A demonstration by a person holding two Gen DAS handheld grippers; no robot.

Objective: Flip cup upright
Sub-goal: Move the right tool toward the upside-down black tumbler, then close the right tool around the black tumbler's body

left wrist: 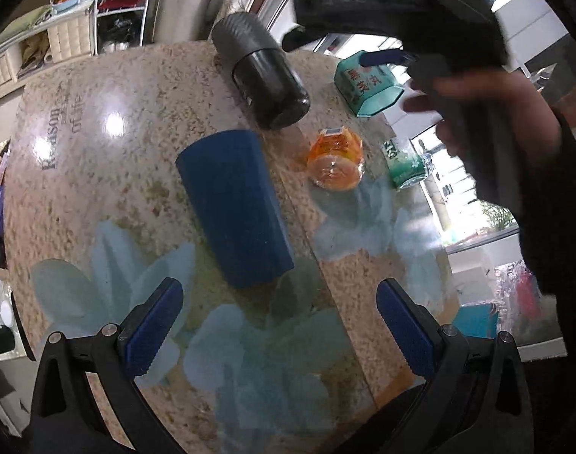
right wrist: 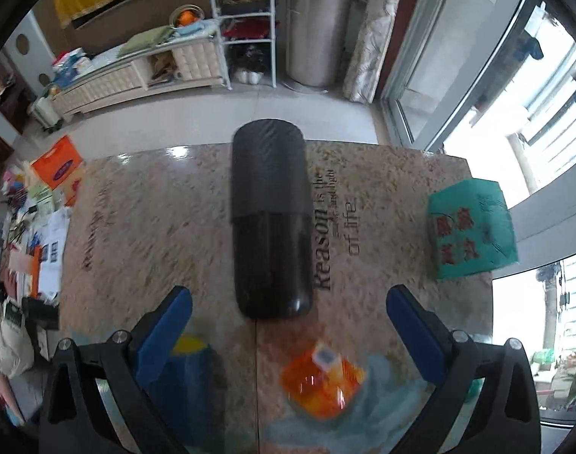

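- One big desk (left wrist: pixel 110 87) with blue flowers painted on it carries all the things.
- Next in size is the dark flask (right wrist: pixel 271 219), lying flat on its side in the middle, straight ahead of the right gripper (right wrist: pixel 288 325).
- Then comes the blue cup (left wrist: pixel 233 208), also lying on its side, just ahead of the left gripper (left wrist: pixel 280 317).
- Smaller is the teal box (right wrist: pixel 471 229), off to the right.
- Smaller still are the orange jar (left wrist: pixel 335 159) and the little green can (left wrist: pixel 401 164), side by side.
- Both grippers hang above the desk with jaws wide apart, holding nothing.
- I think the job is only at the reaching step, since the cup is not yet touched.
- My guess for the next move: the left gripper goes down, pinches the cup across its sides, then tips it up onto its bottom.
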